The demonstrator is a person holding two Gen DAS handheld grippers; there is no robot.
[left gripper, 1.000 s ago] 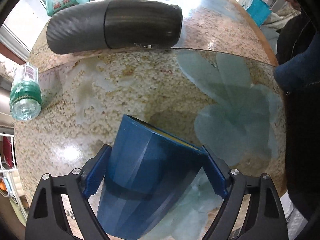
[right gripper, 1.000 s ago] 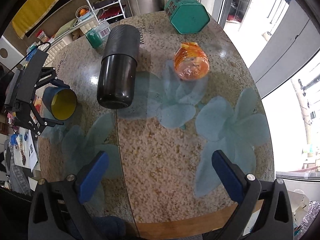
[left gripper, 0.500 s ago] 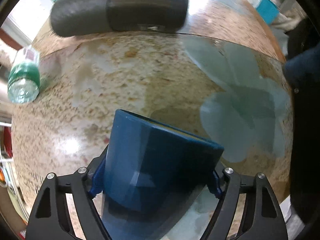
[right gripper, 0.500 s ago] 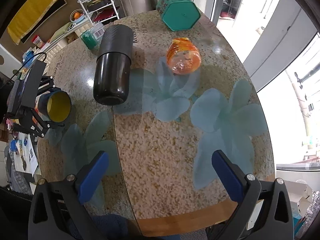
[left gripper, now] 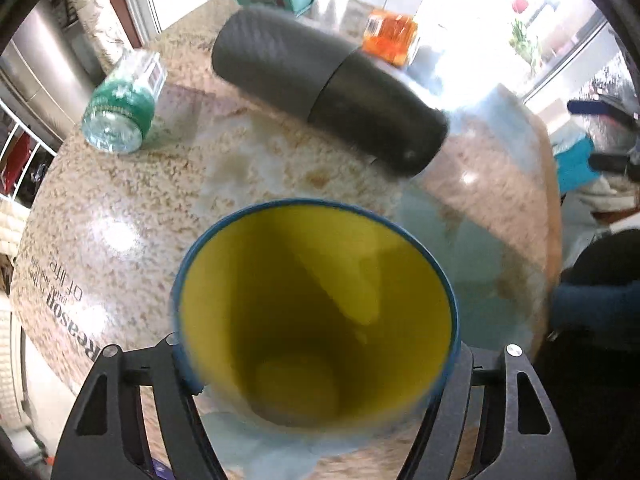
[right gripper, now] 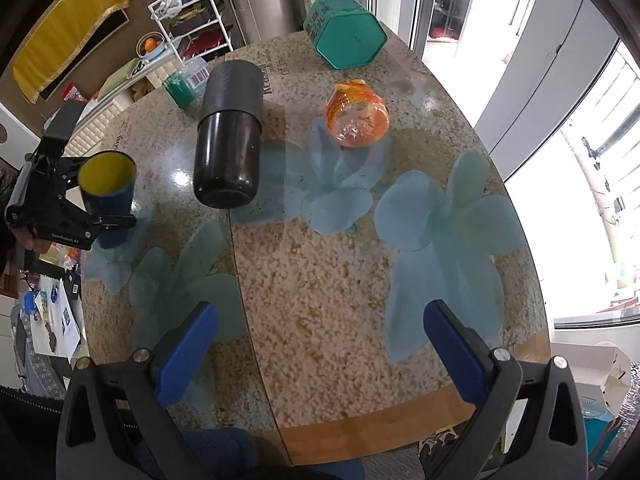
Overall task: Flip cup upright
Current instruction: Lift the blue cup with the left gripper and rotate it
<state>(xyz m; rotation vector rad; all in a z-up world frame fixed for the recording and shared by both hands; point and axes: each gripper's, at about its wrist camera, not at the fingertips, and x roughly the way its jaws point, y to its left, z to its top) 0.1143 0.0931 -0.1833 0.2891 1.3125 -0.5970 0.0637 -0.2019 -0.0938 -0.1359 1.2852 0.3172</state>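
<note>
The cup (left gripper: 316, 312) is blue outside and yellow inside. My left gripper (left gripper: 320, 364) is shut on the cup, its jaws pressed against both sides. The cup's mouth faces the left wrist camera and its yellow inside fills the view. In the right wrist view the cup (right gripper: 106, 184) stands near upright at the table's left edge, held by the left gripper (right gripper: 86, 208). My right gripper (right gripper: 320, 344) is open and empty above the near side of the table.
On the round stone-pattern table (right gripper: 340, 280) lie a large black flask (right gripper: 230, 148), an orange bottle (right gripper: 358, 116), a teal hexagonal tin (right gripper: 346, 38) and a green-capped bottle (right gripper: 184, 84). A white wire rack (right gripper: 188, 16) stands beyond the table.
The left gripper has turned the cup from mouth-away and tilted to near upright, so its yellow inside now faces the left wrist camera. The right gripper has barely moved.
</note>
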